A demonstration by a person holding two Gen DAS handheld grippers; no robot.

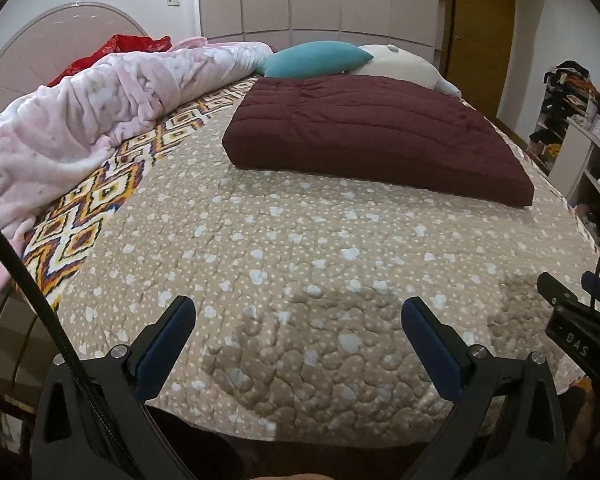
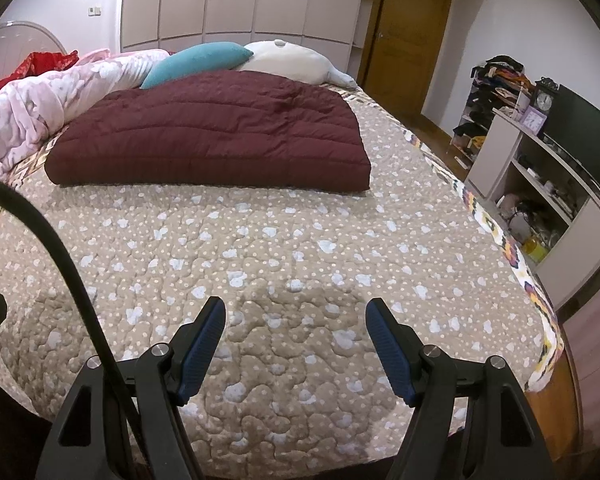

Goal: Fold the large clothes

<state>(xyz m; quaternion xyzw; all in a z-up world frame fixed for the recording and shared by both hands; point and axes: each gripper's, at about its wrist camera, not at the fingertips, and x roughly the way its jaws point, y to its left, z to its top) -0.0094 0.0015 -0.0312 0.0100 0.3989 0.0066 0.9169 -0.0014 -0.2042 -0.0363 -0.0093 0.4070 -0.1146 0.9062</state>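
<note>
Nearest me, the left gripper (image 1: 298, 346) hung just above the foot end of the bed's quilted beige bedspread (image 1: 300, 248), its blue-padded fingers (image 1: 166, 344) spread wide with nothing between them and nothing touched. The right gripper (image 2: 296, 346) sat the same way beside it, fingers (image 2: 204, 344) well apart, empty, clear of the cloth; both threw soft shadows on the quilt below. Farther up the bed lay the maroon quilted garment (image 2: 216, 140), which looked to be a padded coat already squared into a thick rectangle, flat on the bedspread and well apart from both grippers. I judged the folding of that piece was at or near its end, and I was between steps. If another fold was wanted, the next move called for reaching forward to its near edge with both grippers and pinching the two corners evenly. Beyond it sat a teal pillow (image 2: 198, 62), a cream plush cushion (image 2: 296, 60) and a rumpled pink blanket (image 1: 100, 100).
</note>
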